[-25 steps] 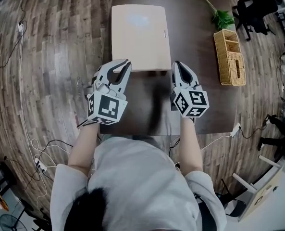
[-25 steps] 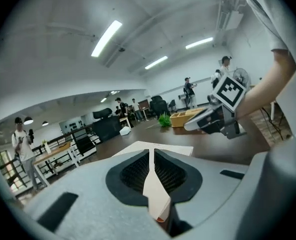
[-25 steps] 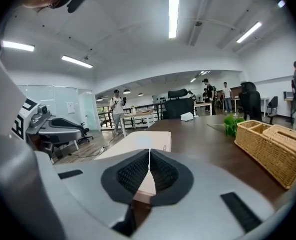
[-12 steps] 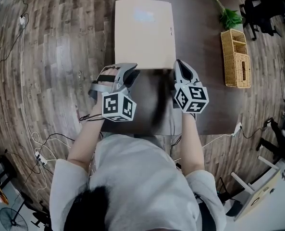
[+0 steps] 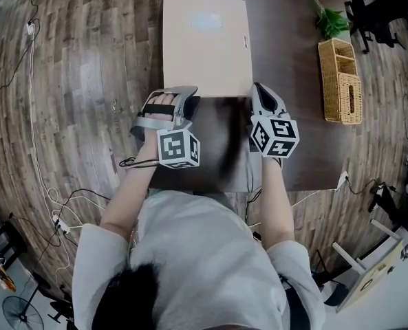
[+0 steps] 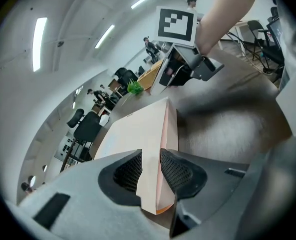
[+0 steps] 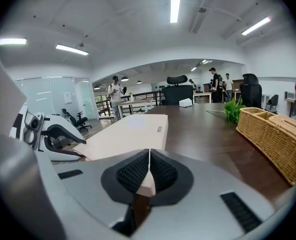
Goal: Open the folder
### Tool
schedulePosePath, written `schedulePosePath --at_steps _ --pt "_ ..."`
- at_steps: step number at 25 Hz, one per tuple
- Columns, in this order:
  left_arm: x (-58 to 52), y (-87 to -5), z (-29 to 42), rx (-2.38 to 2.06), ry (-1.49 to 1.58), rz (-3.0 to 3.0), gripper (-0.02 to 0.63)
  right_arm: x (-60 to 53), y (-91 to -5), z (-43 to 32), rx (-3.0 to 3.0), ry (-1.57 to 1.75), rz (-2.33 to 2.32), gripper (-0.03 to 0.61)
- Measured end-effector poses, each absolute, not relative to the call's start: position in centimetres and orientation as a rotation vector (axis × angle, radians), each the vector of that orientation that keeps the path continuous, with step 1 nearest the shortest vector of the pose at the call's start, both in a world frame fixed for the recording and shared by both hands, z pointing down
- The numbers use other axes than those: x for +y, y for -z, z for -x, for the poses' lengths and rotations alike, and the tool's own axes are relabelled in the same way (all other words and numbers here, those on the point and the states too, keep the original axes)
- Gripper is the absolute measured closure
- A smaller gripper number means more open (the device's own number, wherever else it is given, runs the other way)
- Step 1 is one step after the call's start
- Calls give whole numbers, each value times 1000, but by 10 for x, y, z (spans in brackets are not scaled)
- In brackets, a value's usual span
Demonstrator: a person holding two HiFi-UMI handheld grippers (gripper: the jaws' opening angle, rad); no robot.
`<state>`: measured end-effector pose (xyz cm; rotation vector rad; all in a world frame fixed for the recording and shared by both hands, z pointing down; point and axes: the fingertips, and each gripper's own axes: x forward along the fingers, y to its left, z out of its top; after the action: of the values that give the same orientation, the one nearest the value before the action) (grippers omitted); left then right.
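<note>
Handling the folder [image 5: 207,43] should be easy: it looks light, thin and fairly stiff, like card. It lies flat on the table [image 5: 300,136], its near edge just in front of you. Your left claw [image 6: 151,170] is clamped across the full thickness of the near-left corner. Your right claw [image 7: 148,170] pinches a thin edge at the near-right corner. Grip only the top cover near a corner, as smooth card may slip. Whether the right claw holds one leaf or both is hard to tell, and so is which side is the spine.
</note>
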<state>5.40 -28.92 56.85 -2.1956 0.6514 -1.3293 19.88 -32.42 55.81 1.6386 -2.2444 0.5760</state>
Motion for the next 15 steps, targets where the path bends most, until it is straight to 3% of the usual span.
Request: schedulePosePath --at_steps 15 --pt "-293 -573 -57 693 1315 2244 526 -326 -583 -200 -2193 -639 -1606 566"
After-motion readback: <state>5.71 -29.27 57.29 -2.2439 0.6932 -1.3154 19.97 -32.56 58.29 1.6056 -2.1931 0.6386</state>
